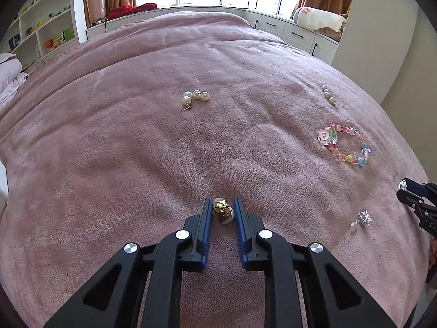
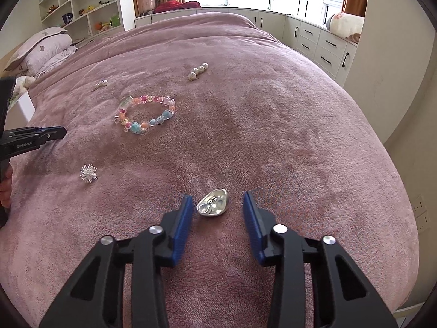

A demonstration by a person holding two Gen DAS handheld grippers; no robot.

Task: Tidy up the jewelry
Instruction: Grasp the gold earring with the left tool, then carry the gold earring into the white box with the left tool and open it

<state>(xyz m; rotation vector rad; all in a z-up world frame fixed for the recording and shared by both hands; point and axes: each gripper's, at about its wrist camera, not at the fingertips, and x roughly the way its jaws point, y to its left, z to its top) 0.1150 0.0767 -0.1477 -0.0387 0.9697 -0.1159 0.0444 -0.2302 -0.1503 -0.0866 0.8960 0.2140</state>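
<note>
Between the left gripper's [image 1: 223, 205] narrowed pads sits a gold earring [image 1: 222, 210], seemingly pinched, near the bed's [image 1: 136, 164] front edge; the right gripper [image 2: 217, 203], jaws apart, straddles a silver earring [image 2: 213, 205] lying crosswise, nearer its left pad.

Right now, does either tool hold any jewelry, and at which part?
The left tool grips the gold earring by its two sides. The right tool holds nothing: the silver earring lies free between its pads.
</note>
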